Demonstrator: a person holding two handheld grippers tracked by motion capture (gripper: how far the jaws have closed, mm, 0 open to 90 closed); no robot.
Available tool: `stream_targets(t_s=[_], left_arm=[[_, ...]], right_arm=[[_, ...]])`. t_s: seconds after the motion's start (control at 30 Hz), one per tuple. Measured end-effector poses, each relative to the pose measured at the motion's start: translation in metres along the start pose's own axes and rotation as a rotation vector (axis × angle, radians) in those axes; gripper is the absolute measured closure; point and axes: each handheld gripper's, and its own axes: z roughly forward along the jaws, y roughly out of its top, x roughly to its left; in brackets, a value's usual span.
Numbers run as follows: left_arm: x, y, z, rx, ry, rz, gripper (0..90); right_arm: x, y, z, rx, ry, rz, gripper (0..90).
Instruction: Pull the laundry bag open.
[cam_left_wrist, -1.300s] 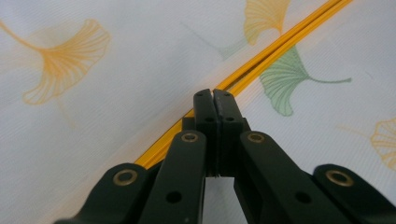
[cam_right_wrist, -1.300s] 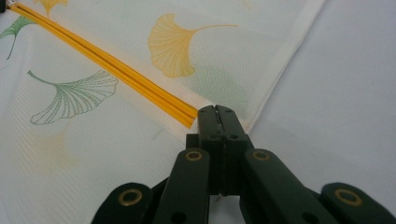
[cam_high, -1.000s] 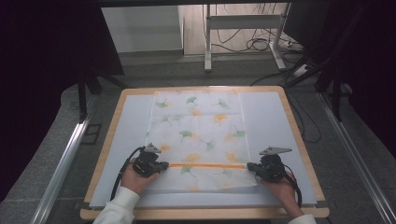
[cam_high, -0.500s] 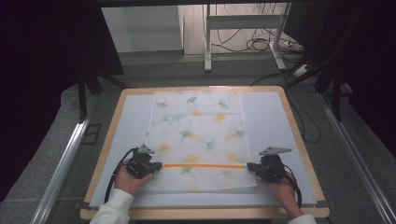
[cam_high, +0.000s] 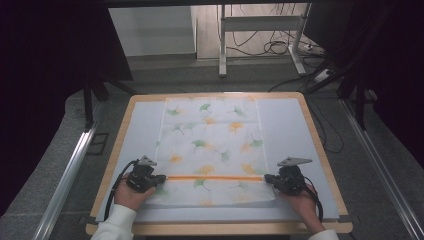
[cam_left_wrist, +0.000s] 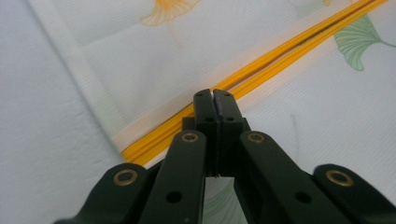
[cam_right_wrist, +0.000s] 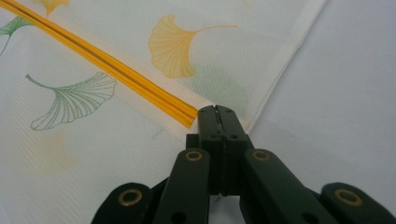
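A white cloth (cam_high: 210, 140) printed with green and orange ginkgo leaves lies flat on the table. An orange hem (cam_high: 215, 177) runs across it near the front, where the cloth is folded over. My left gripper (cam_high: 161, 178) is shut on the left end of that hem (cam_left_wrist: 289, 51), its jaws (cam_left_wrist: 215, 95) pressed together with a sliver of white fabric between them. On the other side, my right gripper (cam_high: 267, 178) is shut on the right end of the hem (cam_right_wrist: 107, 65), and its tips (cam_right_wrist: 216, 111) sit at the cloth's corner. The hem is pulled straight between the two.
The cloth rests on a pale grey mat (cam_high: 290, 125) framed by a wooden table rim (cam_high: 320, 150). Bare mat lies to the left and right of the cloth. Beyond the table are a metal stand (cam_high: 222, 45) and floor cables (cam_high: 280, 47).
My left gripper has shifted slightly to the left with the hem's end in it, drawing the orange line tauter. The right gripper has barely moved.
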Motion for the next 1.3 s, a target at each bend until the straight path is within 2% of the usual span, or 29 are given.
stream_targets(t_s=[0.4,0.63,1.0,1.23,1.27,1.3], left_arm=[[0.008,-0.007,-0.006,-0.004,0.017,-0.019,90.0],[0.015,-0.013,-0.012,-0.014,0.022,-0.046,90.0],[0.019,-0.015,-0.015,-0.016,0.024,-0.058,90.0],[0.023,-0.017,-0.019,-0.018,0.042,-0.073,90.0],[0.025,-0.018,-0.020,-0.020,0.048,-0.077,90.0],[0.026,-0.019,-0.021,-0.015,0.072,-0.077,90.0]], right_arm=[[0.000,0.000,0.000,0.003,0.000,0.001,89.9],[0.000,0.000,0.000,0.003,-0.001,0.001,89.9],[0.000,0.000,0.000,0.004,-0.001,-0.001,89.9],[0.000,0.000,0.000,0.004,-0.001,-0.002,89.9],[0.000,0.000,0.000,0.005,-0.002,-0.003,89.9],[0.000,0.000,0.000,0.005,-0.001,-0.003,89.9]])
